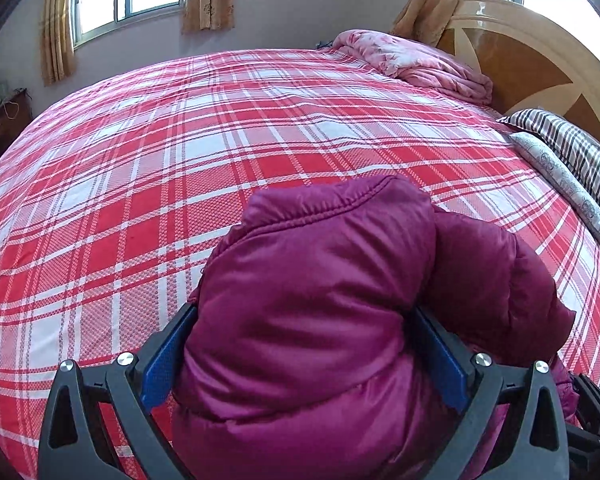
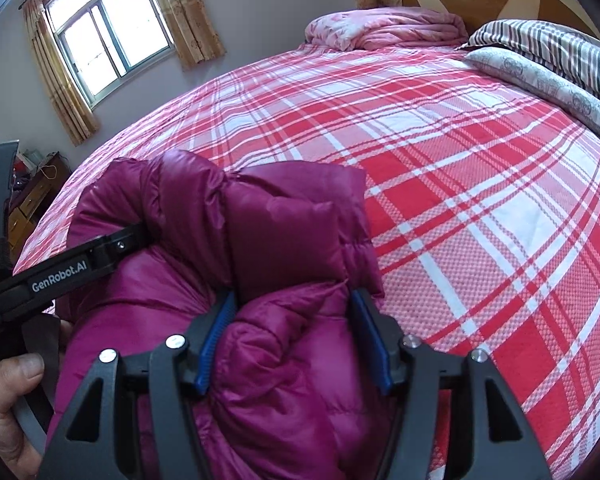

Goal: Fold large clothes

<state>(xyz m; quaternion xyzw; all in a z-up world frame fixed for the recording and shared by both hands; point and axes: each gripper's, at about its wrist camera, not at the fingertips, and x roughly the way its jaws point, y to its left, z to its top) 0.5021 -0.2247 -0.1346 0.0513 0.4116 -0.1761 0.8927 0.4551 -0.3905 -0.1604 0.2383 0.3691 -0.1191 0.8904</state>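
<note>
A magenta puffer jacket (image 1: pixel 320 260) lies bunched and folded over itself on the red-and-white plaid bed (image 1: pixel 160 152). My left gripper (image 1: pixel 306 312) is shut on a thick wad of it, with the blue pads (image 1: pixel 164 356) pressed into both sides. My right gripper (image 2: pixel 293 296) is shut on another padded fold of the jacket (image 2: pixel 284 220), which bulges up between its blue pads (image 2: pixel 216 336). In the right wrist view the left gripper (image 2: pixel 136 240) comes in from the left with its tip sunk into the fabric. A hand (image 2: pixel 8 400) holds its grip.
A folded pink quilt (image 1: pixel 416 60) lies at the head of the bed beside the wooden headboard (image 1: pixel 520 52). Striped and patterned bedding (image 1: pixel 572 148) runs along the right edge. A wooden dresser (image 2: pixel 32 200) stands past the bed's left side, under curtained windows (image 2: pixel 112 32).
</note>
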